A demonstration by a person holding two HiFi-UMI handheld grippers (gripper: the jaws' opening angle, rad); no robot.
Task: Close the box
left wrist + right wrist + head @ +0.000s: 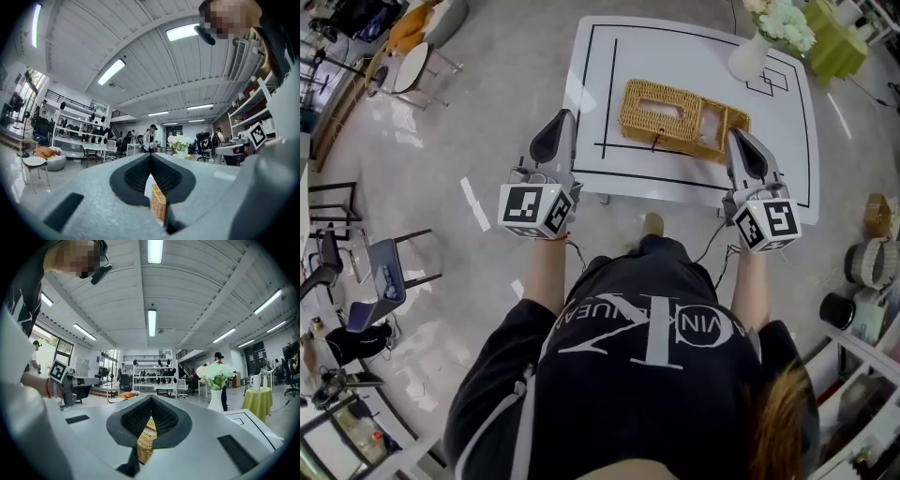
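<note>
Holding the fingers of the left gripper [563, 120] pressed together on nothing, and likewise those of the right gripper [735, 137]: both pairs closed and empty, pointing forward over the near edge of a white table [694, 56]. Showing, through the slit under each pair of pads, only a sliver of the wicker box [675, 117], well ahead and untouched. Lying open near the table's middle, among black taped lines [615, 94], its two woven halves spread side by side, the larger one slotted, nearer the right gripper than the left.

Probably risking, from here: shoving the light box across the smooth top instead of swinging the lid over, by pushing with closed tips from one side only; snagging a tip in the slot; driving the box toward the white vase of flowers [752, 54] standing at the far right of the table.

Surrounding the table: glossy grey floor [487, 112], a small round side table [411, 66], a green-draped table [836, 45], shelving and desks, all sitting under strip lights [152, 322] in a large open workroom
</note>
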